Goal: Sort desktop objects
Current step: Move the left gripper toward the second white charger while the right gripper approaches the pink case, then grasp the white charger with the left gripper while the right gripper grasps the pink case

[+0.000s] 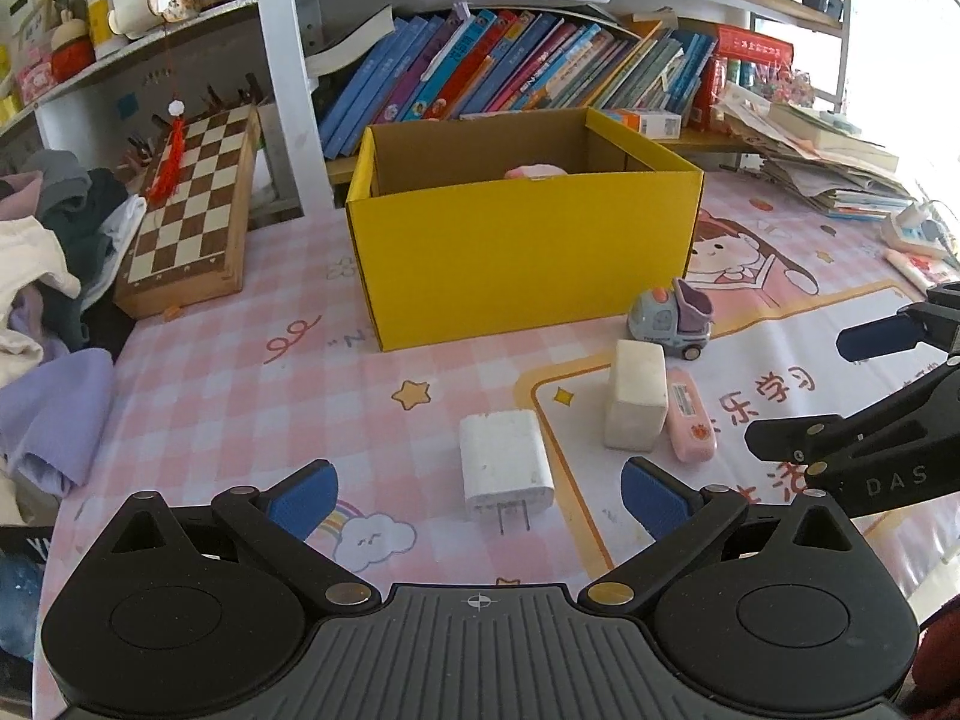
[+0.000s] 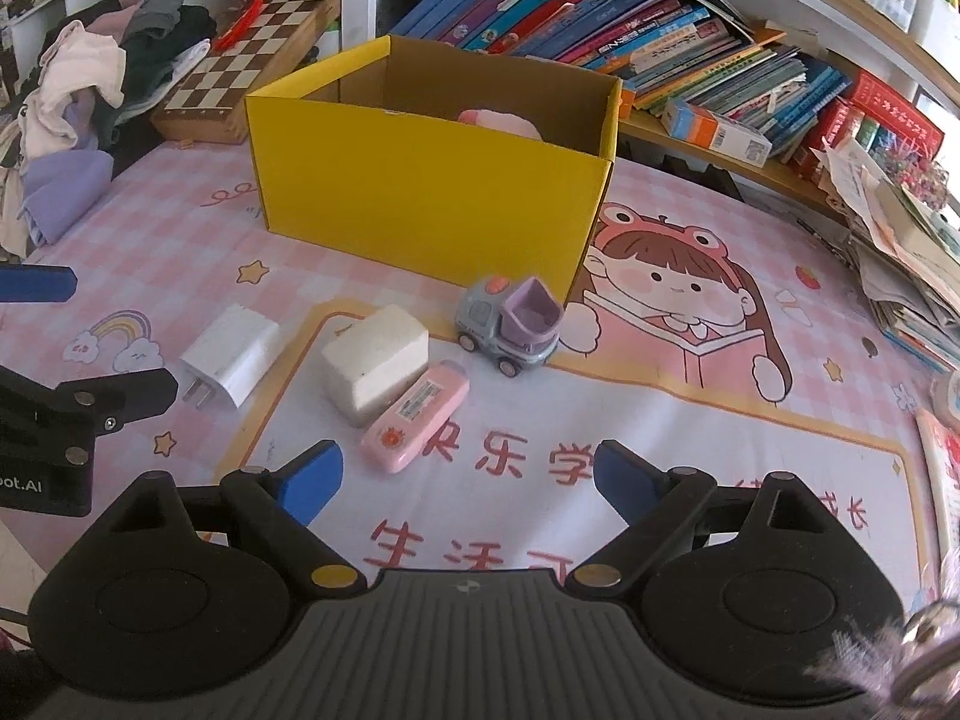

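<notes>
Both tongs empty, jaws spread wide. Left gripper [image 1: 480,501] hovers low over the desk mat [image 1: 240,372], lined up on the white charger [image 1: 506,463], which lies flat just ahead of the blue pads, prongs pointing back toward the camera. Right gripper [image 2: 468,480] hangs near the pink case [image 2: 415,415], also not touching anything.

Step in hand, by judgement: left tongs take the charger and drop it into the yellow box [image 1: 528,264]. To do it well: come down square, pads on the two long flat sides, not on the prongs; body looks smooth, so grip mid-body and close firmly before lifting. Then lift high enough to pass the box's near wall, which stands tall betw. charger and box interior.

Other loose items: white block [image 1: 636,402] standing just right of the charger, pink case touching or nearly touching its far side; toy truck [image 1: 672,324] beyond, close to the box's right corner. Something pink already sits in the box, mostly hidden by the wall; can't tell what it is.

In the way: block is near enough that the right-hand pad could nudge it on approach. Right gripper's fingers reach in from the right edge of the left view, so the two rigs could crowd each other. Chessboard [image 1: 192,210] and clothes pile [image 1: 54,252] at left are well apart, no hindrance.
</notes>
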`<action>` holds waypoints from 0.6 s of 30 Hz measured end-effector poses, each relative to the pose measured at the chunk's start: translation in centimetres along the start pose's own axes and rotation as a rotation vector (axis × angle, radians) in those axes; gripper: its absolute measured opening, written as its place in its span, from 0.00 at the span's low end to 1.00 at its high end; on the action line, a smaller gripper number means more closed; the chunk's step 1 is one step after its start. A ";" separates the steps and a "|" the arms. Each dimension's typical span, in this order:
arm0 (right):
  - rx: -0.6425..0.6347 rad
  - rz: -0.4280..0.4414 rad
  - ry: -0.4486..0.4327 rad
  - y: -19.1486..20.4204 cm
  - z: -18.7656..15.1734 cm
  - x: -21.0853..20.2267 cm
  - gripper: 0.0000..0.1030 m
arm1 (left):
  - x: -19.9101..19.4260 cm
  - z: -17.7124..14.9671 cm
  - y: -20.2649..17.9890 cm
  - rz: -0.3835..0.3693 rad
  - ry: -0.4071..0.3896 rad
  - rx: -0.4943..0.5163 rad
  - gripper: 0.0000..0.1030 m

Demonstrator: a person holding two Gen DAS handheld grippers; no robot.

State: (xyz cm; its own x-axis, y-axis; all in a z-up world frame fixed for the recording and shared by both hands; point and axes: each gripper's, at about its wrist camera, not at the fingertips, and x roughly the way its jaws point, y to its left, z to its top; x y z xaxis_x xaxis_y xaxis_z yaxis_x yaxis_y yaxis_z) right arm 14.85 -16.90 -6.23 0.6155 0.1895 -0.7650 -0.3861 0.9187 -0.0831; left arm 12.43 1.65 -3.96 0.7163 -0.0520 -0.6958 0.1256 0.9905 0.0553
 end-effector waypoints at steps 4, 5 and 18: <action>-0.010 0.011 0.000 -0.5 0.5 0.6 0.89 | 0.5 0.3 0.0 0.005 0.006 -0.023 0.95; -0.012 0.013 -0.001 -0.6 0.6 0.7 0.89 | 0.6 0.4 0.1 0.006 0.007 -0.028 0.95; -0.054 0.075 0.000 -1.5 1.6 2.3 0.85 | 2.7 0.9 -0.2 0.038 0.048 -0.056 0.85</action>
State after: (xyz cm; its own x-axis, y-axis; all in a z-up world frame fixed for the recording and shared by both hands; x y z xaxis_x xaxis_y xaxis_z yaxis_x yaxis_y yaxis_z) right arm 17.98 -17.31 -6.85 0.5838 0.2570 -0.7702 -0.4676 0.8819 -0.0602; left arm 14.92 1.16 -5.19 0.6857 -0.0094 -0.7279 0.0591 0.9973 0.0428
